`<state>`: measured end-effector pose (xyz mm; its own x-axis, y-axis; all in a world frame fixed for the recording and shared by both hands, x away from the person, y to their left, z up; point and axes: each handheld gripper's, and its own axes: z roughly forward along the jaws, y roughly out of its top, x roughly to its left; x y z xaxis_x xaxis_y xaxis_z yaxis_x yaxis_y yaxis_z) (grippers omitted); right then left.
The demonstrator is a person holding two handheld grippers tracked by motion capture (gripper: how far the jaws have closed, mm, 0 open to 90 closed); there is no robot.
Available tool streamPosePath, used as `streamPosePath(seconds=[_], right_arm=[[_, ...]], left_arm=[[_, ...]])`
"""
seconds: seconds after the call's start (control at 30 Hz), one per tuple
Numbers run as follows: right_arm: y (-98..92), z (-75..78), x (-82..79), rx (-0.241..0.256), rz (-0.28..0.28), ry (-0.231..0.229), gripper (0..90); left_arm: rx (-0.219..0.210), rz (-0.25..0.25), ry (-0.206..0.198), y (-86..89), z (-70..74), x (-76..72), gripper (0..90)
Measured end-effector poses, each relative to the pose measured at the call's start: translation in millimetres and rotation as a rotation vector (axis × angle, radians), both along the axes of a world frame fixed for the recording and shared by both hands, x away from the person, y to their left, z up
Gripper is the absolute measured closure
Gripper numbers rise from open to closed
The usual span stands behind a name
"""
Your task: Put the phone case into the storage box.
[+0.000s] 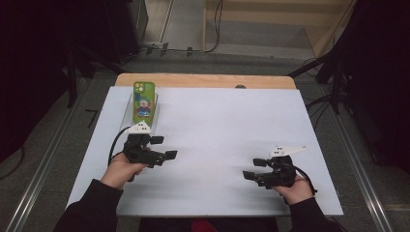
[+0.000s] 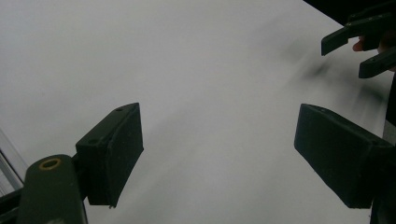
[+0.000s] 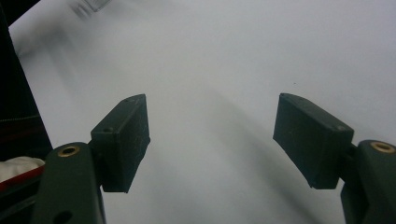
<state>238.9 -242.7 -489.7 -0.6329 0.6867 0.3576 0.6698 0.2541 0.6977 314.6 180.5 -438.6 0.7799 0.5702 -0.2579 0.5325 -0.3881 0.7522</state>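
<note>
Far left of the white table (image 1: pixel 208 125), a phone (image 1: pixel 144 99) in a green cartoon case stood tilted back on a clear stand (image 1: pixel 130 112), near the table's back edge. Back side faced the camera, lens cluster at the top.

Left gripper (image 1: pixel 163 147) sat just in front of the stand, not touching it, pointed toward table centre. Jaws apart, nothing between them; in the left gripper view only bare table showed between the pads (image 2: pixel 116 149).

Right gripper (image 1: pixel 255 169) was well apart from the phone, low on the right side, pointed inward. Jaws also apart and empty; the right gripper view confirmed this, pads (image 3: pixel 125 140) spread over blank white surface.

Handling guess: phone looked rigid, moderately heavy for its size, with a fragile glass front. The case was probably rubbery, so decent grip. Best hold likely across the long side edges, mid-height, clear of the lens cluster. The stand looked light and might slide or tip if nudged, so lifting straight up off it seemed safest. Left gripper was the nearer one.
</note>
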Motion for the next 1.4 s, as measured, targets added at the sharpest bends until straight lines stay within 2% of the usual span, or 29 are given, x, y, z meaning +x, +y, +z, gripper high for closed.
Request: streamPosePath(seconds=[0.1, 0.2, 0.47, 0.63, 0.93, 1.17, 1.4], right_arm=[[0.2, 0.0, -0.3, -0.003, -0.002, -0.003, 25.2], [-0.1, -0.2, -0.1, -0.005, -0.004, -0.003, 25.2], [-0.4, -0.1, 0.0, -0.003, -0.006, 0.0, 25.2], [-0.5, -0.1, 0.0, 0.002, -0.007, 0.004, 25.2], [-1.0, -0.6, 0.2, -0.002, -0.005, 0.001, 25.1], [-1.1, -1.4, 0.4, 0.002, -0.004, 0.004, 25.1], [-1.4, -2.3, 0.5, 0.005, -0.008, 0.002, 25.1]], left_arm=[[-0.001, -0.006, -0.012, 0.8, -2.7, -4.7, 17.2], [0.015, -0.005, -0.016, 2.2, -4.8, -8.9, 17.3], [-0.011, -0.016, -0.035, 6.5, -11.0, -22.2, 17.4], [-0.023, -0.015, -0.021, 8.9, -14.4, -29.9, 17.4], [-0.006, -0.013, -0.04, 15.0, -17.6, -41.2, 17.4], [-0.008, -0.006, -0.05, 20.2, -20.3, -47.7, 17.6], [0.003, 0.016, -0.039, 24.4, -24.4, -50.1, 17.6]])
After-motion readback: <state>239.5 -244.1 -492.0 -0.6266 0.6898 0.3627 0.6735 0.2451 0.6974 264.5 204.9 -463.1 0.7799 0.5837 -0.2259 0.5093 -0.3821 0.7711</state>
